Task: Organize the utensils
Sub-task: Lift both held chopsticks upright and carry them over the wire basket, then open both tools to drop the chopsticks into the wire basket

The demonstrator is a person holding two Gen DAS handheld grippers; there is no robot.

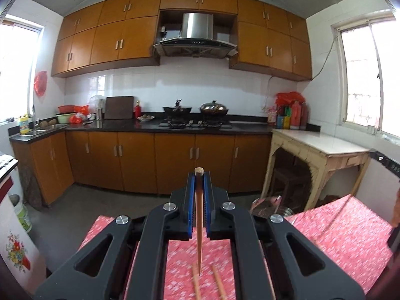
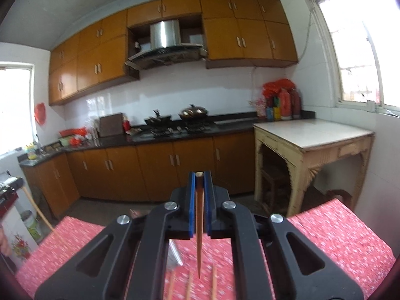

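My left gripper (image 1: 199, 175) is shut on a brown wooden chopstick (image 1: 199, 225), held upright above the table, thick end up between the blue pads (image 1: 191, 200). My right gripper (image 2: 199, 176) is shut on a second chopstick (image 2: 199, 230) in the same way. Loose chopsticks (image 1: 195, 283) lie on the red floral tablecloth (image 1: 350, 237) below the left gripper. Loose chopsticks (image 2: 213, 283) and a metal utensil (image 2: 175, 253) lie on the tablecloth (image 2: 337, 237) below the right gripper. The left gripper's chopstick (image 2: 35, 206) shows at the left of the right wrist view.
A metal container (image 1: 268, 203) stands at the table's far edge. Beyond are brown kitchen cabinets (image 1: 140, 160), a dark counter with stove and pans (image 1: 195, 120), and a cream side table (image 1: 320, 147) at right. A white appliance (image 1: 12, 225) stands at left.
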